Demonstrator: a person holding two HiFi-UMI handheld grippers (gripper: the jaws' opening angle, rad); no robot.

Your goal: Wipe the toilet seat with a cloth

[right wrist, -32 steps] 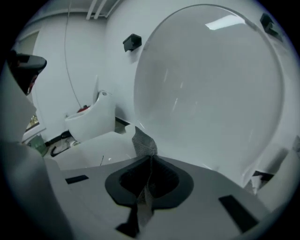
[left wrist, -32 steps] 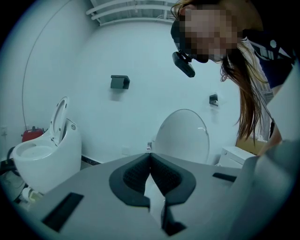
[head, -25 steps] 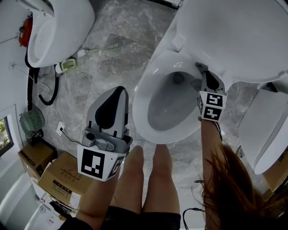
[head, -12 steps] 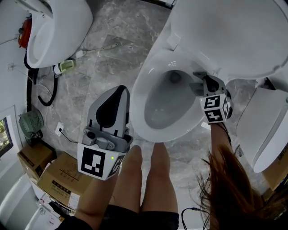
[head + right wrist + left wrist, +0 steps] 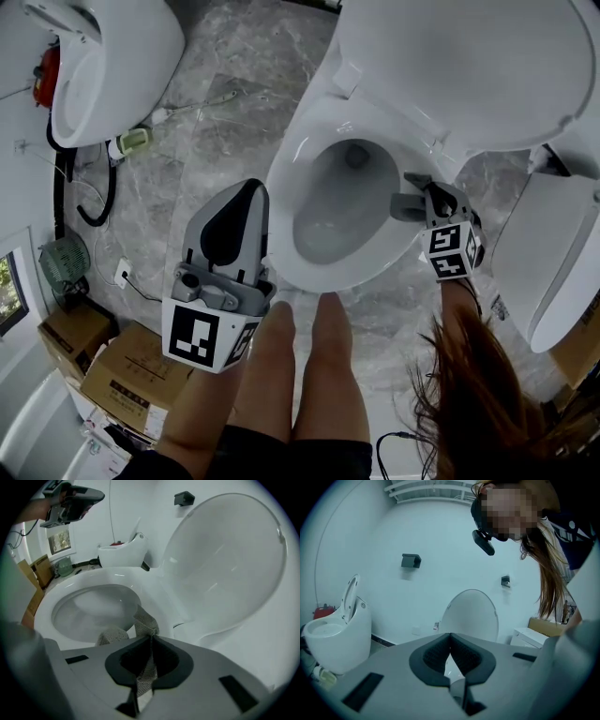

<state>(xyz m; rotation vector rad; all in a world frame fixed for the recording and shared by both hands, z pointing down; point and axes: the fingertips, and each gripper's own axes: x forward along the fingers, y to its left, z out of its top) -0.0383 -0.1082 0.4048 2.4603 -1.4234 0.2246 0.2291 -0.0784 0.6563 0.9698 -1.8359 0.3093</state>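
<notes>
The white toilet (image 5: 309,141) stands ahead with its lid (image 5: 469,66) raised and its seat rim (image 5: 281,202) around the bowl. My right gripper (image 5: 422,192) sits at the rim's right side, shut on a grey mesh cloth (image 5: 403,206). In the right gripper view the cloth (image 5: 146,625) runs up between the closed pads onto the seat (image 5: 154,592), and the lid (image 5: 225,550) rises to the right. My left gripper (image 5: 246,192) hangs shut and empty over the floor, left of the bowl. In its own view, the left gripper (image 5: 450,635) points at the lid (image 5: 471,613).
A second toilet (image 5: 103,56) stands at the far left, with a black hose (image 5: 98,202) and cables beside it. Another white fixture (image 5: 548,253) is close on the right. Cardboard boxes (image 5: 122,375) and a small fan (image 5: 66,258) are at the lower left. My legs (image 5: 309,375) are in front of the bowl.
My right gripper has slid with the cloth from the back of the seat near the hinge toward me along the right rim. The left gripper has stayed put.
</notes>
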